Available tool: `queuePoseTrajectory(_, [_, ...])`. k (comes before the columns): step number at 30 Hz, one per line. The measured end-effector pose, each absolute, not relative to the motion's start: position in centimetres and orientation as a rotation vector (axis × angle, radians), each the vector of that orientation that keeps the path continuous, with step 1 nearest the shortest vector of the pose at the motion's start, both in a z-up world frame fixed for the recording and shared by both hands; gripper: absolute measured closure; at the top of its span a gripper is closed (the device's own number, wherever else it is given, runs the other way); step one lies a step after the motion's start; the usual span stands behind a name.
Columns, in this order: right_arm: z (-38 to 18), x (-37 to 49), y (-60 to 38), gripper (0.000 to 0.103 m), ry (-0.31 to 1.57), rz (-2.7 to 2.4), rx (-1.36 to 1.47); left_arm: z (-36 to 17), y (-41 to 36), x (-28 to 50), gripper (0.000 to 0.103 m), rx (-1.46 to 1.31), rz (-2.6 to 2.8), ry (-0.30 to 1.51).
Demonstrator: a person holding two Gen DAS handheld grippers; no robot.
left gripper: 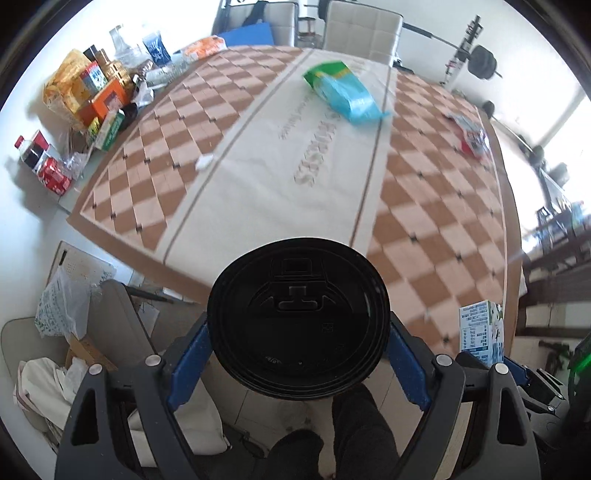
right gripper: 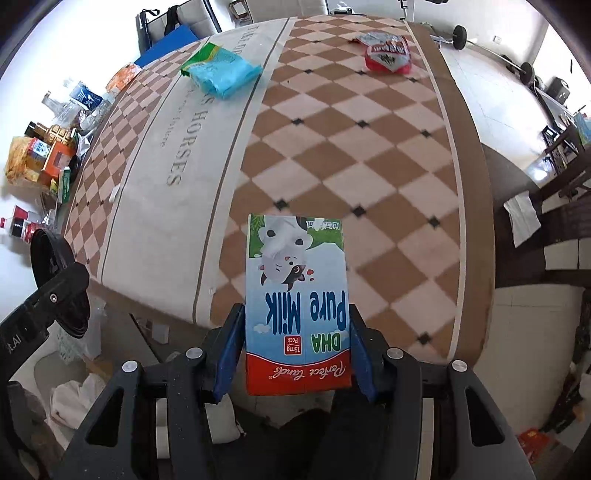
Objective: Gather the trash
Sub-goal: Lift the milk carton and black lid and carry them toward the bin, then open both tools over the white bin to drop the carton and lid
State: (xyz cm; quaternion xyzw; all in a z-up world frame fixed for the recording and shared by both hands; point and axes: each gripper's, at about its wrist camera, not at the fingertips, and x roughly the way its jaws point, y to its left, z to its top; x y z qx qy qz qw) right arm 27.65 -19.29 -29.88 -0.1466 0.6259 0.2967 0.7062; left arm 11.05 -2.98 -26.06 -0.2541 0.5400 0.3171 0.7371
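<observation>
My left gripper [left gripper: 298, 332] is shut on a cup with a black plastic lid [left gripper: 297, 317], held off the near edge of the table. My right gripper [right gripper: 295, 328] is shut on a blue and red "Pure Milk" carton [right gripper: 297, 302], held upside down above the table's near edge; the carton also shows in the left wrist view [left gripper: 482, 332]. On the checkered tablecloth [left gripper: 258, 173] lie a green and blue plastic packet [left gripper: 343, 90] and a red snack wrapper [left gripper: 471, 136]. The packet [right gripper: 221, 70] and the wrapper [right gripper: 388, 53] show far off in the right wrist view.
A small white scrap [left gripper: 204, 161] lies on the cloth. Boxes, bottles and bags [left gripper: 92, 96] crowd the table's far left end. Chairs [left gripper: 362, 29] stand behind the table. Bags and cloth [left gripper: 62, 350] lie on the floor at left. A barbell rack [left gripper: 476, 59] stands at right.
</observation>
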Motion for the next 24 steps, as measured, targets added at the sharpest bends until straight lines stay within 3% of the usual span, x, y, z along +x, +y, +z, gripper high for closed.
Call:
queuePoseTrajectory(9, [-37.2,19.3,-26.8,0.048,1.531,0.657,-0.412,-33.8,-8.6,6.3,0.016,-0.637,0.644,1.334])
queuePoseTrajectory(16, [-48.5,16.8,-28.5,0.048,1.645,0.647,-0.468,-47.2,-8.1,5.6,0.015,-0.788,0.588,1.463])
queuePoseTrajectory(24, [-64.6,18.6,-26.1,0.048,1.707,0.611,-0.378,-62.6,-3.2,7.6,0.013,-0.947,0.570,1.477])
